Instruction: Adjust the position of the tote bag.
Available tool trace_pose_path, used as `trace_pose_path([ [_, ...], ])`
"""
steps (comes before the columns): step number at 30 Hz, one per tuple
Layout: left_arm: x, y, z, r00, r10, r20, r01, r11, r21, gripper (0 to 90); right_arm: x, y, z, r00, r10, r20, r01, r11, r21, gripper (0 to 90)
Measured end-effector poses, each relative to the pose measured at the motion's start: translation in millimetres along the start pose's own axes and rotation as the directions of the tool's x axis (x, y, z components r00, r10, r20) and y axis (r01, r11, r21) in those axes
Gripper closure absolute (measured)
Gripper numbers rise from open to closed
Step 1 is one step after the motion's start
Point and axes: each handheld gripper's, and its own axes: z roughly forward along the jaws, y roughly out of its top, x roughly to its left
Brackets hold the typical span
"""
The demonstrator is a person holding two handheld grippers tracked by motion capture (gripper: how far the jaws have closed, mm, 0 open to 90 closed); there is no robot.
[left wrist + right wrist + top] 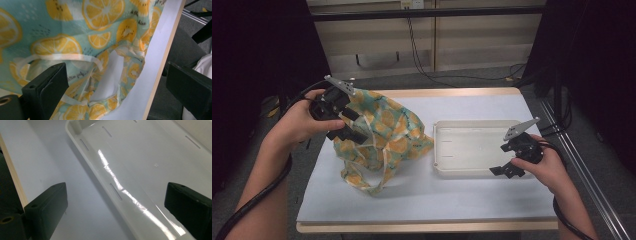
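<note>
A cloth bag (pixel 387 130) printed with orange slices on teal lies crumpled on the left half of the white table (pixel 422 195). My left gripper (pixel 358 126) hovers at the bag's upper left side. In the left gripper view the left gripper (pixel 115 67) is open, with the bag (pixel 100 25) and its white strap (pixel 62 57) just beyond the jaws. An empty white tray (pixel 472 121) sits at the right. My right gripper (pixel 504 172) is at its front right corner. Seen from the right gripper view, the right gripper (pixel 115 186) stands open, straddling the tray (pixel 140 157) rim.
The table's wooden edge (pixel 427 227) runs along the front, and its side edge (pixel 162 60) shows close to the bag. A pale cabinet (pixel 432 45) with dangling cables stands behind the table. A metal rail (pixel 582 165) lies on the floor at the right.
</note>
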Motion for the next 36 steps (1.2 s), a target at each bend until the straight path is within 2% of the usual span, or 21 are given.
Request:
trace_pose_path([
  [1,-2.5,2.8,-1.6,0.9998,-0.022,0.005,0.022,0.9993,-0.030,4.0,0.7,0.1,0.0,1.0000,0.007,0.000,-0.007,1.000,0.006,4.6],
  [2,-3.0,4.7,-3.3,0.9998,-0.019,0.005,0.020,0.9993,-0.030,4.1,0.7,0.1,0.8,1.0000,0.000,0.001,0.000,1.000,0.003,4.6],
  [3,-4.3,9.9,-6.7,0.9997,-0.018,-0.016,0.018,0.9997,-0.017,4.0,0.9,0.3,1.1,1.0000,-0.002,-0.001,0.002,1.000,0.008,4.6],
  [6,-3.9,14.3,-9.8,0.9998,-0.014,-0.016,0.014,0.9997,-0.018,4.0,1.2,0.5,2.3,1.0000,-0.007,-0.002,0.007,1.000,0.005,4.7],
  [8,-2.0,20.7,-14.5,0.9997,0.006,-0.025,-0.006,1.0000,-0.004,4.1,1.6,0.4,3.1,1.0000,-0.004,0.002,0.004,1.000,0.009,4.7],
  [13,-1.0,29.4,-17.5,0.9992,0.005,-0.040,-0.005,1.0000,-0.001,4.0,0.6,-0.2,4.4,1.0000,-0.002,-0.002,0.002,1.000,0.012,4.7],
  [14,0.4,34.5,-18.5,0.9990,0.018,-0.040,-0.018,0.9998,0.001,4.1,0.3,-0.5,4.9,1.0000,-0.005,0.001,0.005,1.000,0.011,4.7],
  [17,1.1,38.5,-18.5,0.9988,0.020,-0.045,-0.020,0.9998,0.001,4.0,0.4,-0.5,5.0,1.0000,0.000,0.000,0.000,1.000,0.017,4.7],
  [18,4.3,42.5,-18.9,0.9982,0.044,-0.042,-0.043,0.9990,0.014,4.0,0.7,-0.3,5.0,1.0000,-0.001,0.000,0.001,1.000,0.018,4.7],
  [20,4.4,44.0,-17.8,0.9986,0.029,-0.043,-0.029,0.9996,0.003,4.0,0.9,-0.2,5.1,1.0000,0.000,-0.001,0.000,1.000,0.015,4.7],
  [23,8.4,50.8,-15.3,0.9983,0.031,-0.049,-0.031,0.9995,0.007,4.0,1.1,-0.1,4.3,1.0000,-0.004,-0.002,0.004,1.000,0.012,4.7],
  [25,10.3,54.5,-15.2,0.9980,0.044,-0.045,-0.043,0.9989,0.017,4.0,0.3,-0.3,3.6,0.9999,-0.011,0.002,0.010,1.000,0.006,4.7],
  [27,10.5,56.1,-14.7,0.9979,0.042,-0.050,-0.042,0.9991,0.007,4.0,0.0,-0.7,2.8,1.0000,-0.004,-0.003,0.004,1.000,0.010,4.7],
  [29,12.6,60.8,-15.3,0.9961,0.066,-0.058,-0.065,0.9977,0.019,4.0,-0.1,-1.3,3.0,1.0000,0.001,-0.005,-0.001,1.000,0.011,4.7],
  [32,13.6,63.2,-13.4,0.9961,0.053,-0.070,-0.052,0.9985,0.018,3.9,-0.7,-1.6,4.0,1.0000,-0.004,0.003,0.004,1.000,0.010,4.7],
  [33,14.9,65.6,-11.5,0.9953,0.063,-0.074,-0.060,0.9976,0.033,3.8,-0.1,-1.6,4.4,1.0000,0.002,-0.002,-0.002,1.000,0.015,4.7],
  [36,17.2,67.5,-9.0,0.9951,0.071,-0.069,-0.069,0.9971,0.032,3.8,0.0,-1.4,4.6,1.0000,0.001,-0.003,-0.001,1.000,0.016,4.7],
])
